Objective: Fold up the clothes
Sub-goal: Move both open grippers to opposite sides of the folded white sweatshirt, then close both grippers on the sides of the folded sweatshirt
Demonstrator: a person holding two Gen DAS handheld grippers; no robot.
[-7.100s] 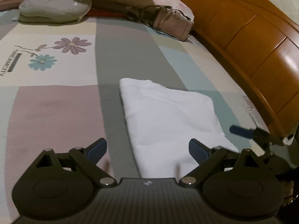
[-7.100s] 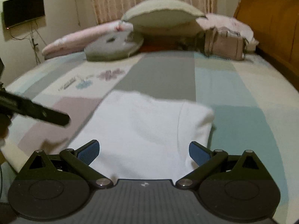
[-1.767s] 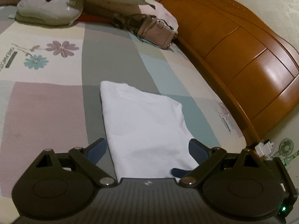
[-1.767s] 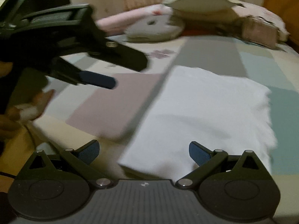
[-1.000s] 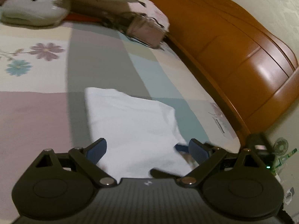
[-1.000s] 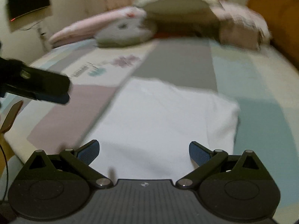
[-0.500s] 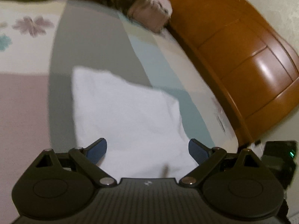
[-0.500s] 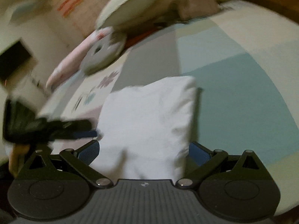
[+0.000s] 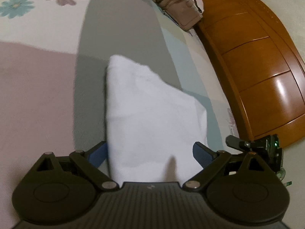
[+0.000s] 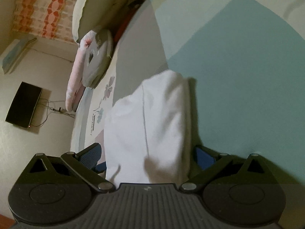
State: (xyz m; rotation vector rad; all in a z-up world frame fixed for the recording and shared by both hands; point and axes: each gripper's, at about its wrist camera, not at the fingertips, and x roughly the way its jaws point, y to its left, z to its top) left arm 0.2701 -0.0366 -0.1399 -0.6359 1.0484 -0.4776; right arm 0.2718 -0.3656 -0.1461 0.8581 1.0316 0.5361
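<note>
Garment: the white folded garment lies flat on the patchwork bedspread, near the bed's foot edge, with the wooden headboard off to its right.
My left gripper: spread wide, grasping nothing; the near edge of the cloth sits between its blue pads.
My right gripper: also spread wide and empty, rolled on its side, with the cloth's near end between its fingers.
Step in hand: I judge this is taking the near edge for one more fold.
How to do it well: I want each gripper to bite through all layers at its own corner, close fully, lift both together, and keep the edge taut so the layers do not slip.
Risk: catching only the top layer would pull the fold open.
</note>
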